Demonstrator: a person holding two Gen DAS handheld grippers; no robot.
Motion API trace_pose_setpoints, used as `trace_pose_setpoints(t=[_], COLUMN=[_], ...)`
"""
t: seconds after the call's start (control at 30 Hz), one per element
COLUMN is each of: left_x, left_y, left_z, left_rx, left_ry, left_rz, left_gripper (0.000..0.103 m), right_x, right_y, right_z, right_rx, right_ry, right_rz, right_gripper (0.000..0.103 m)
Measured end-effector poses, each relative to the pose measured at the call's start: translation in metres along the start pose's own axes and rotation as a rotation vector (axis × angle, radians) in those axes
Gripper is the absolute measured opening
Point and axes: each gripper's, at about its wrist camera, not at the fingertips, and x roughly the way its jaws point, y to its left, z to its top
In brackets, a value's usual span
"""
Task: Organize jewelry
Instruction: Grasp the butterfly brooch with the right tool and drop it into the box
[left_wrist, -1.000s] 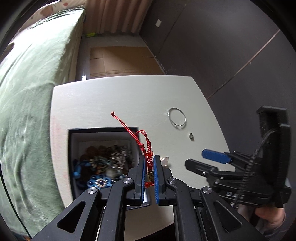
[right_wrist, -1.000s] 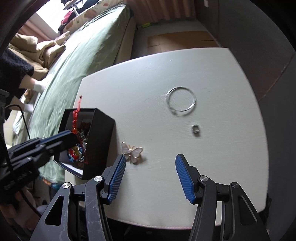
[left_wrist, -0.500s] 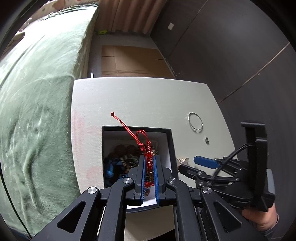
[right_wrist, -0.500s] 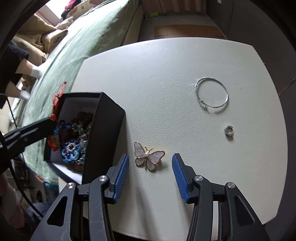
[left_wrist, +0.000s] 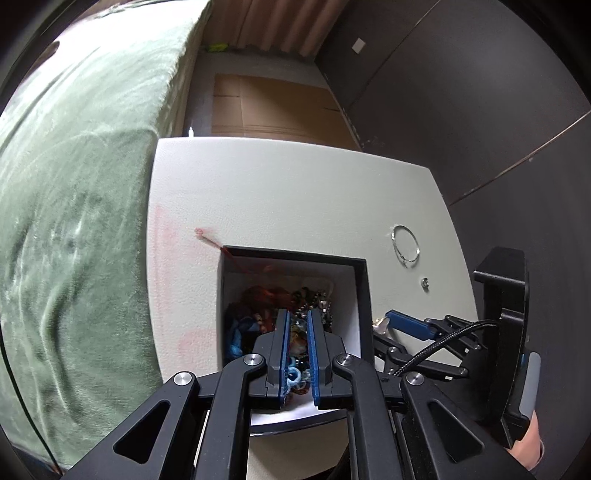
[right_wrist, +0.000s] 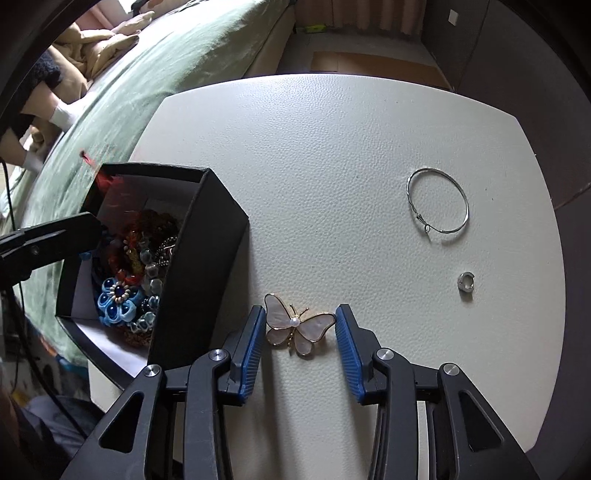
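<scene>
Down over the table, the right gripper (right_wrist: 300, 343) points steeply at the white surface with its blue-padded jaws closing around a butterfly brooch (right_wrist: 297, 325); the brooch lies flat between the pads, one wing tip just beside the left pad and the other close to the right pad, and the pads do not yet press on it. Just left of that gripper stands a black jewelry box (right_wrist: 199, 273), open at the top with a white lining, heaped with beaded pieces and a blue fabric flower (right_wrist: 117, 300). The left gripper (left_wrist: 296, 343) hangs over the box interior with its jaws nearly together, a narrow slit between the blue pads; whether anything is pinched there cannot be told, since the colourful pile in the box shows straight through the slit. A red cord bracelet (left_wrist: 236, 258) lies blurred across the box's far corner, its knotted end reaching out over the table (left_wrist: 280, 192) beyond the rim. Farther right on the table, well apart from the brooch, lie a thin silver hoop (right_wrist: 437, 205) and a small silver ring (right_wrist: 466, 282) near it. A green-covered bed (right_wrist: 177, 62) runs along the table's left side, and dark wall panels (left_wrist: 461, 92) stand to the right.
</scene>
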Motion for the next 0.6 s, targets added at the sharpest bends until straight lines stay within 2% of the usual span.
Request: trace_pose_setpoints(t=[0.03, 0.1, 0.17, 0.23, 0.4, 0.6], left_x=[0.0, -0.002, -0.005, -0.01, -0.02, -0.024], left_y=[0.0, -0.001, -0.001, 0.0, 0.009, 0.023], left_z=[0.0, 0.0, 0.001, 0.002, 0.002, 0.002], left_rx=[-0.002, 0.0, -0.002, -0.009, -0.035, -0.068], left_ry=[0.001, -0.004, -0.018, -0.039, -0.062, -0.064], left_rz=[-0.005, -0.006, -0.003, -0.01, -0.026, -0.011], left_gripper=[0.013, 0.025, 0.047, 0.055, 0.056, 0.056], right_x=[-0.001, -0.006, -0.013, -0.022, -0.039, -0.057], right_y=[0.0, -0.002, -0.004, -0.008, -0.012, -0.005], right_z=[-0.001, -0.001, -0.003, -0.005, -0.005, -0.003], right_rx=[0.002, 0.011, 0.023, 0.037, 0.064, 0.076], right_ry=[0.0, -0.009, -0.026, -0.044, -0.08, -0.122], right_rz=[0.004, 0.02, 0.026, 0.038, 0.095, 0.149], right_gripper=[0.038, 0.038, 0.038, 0.038, 0.038, 0.039])
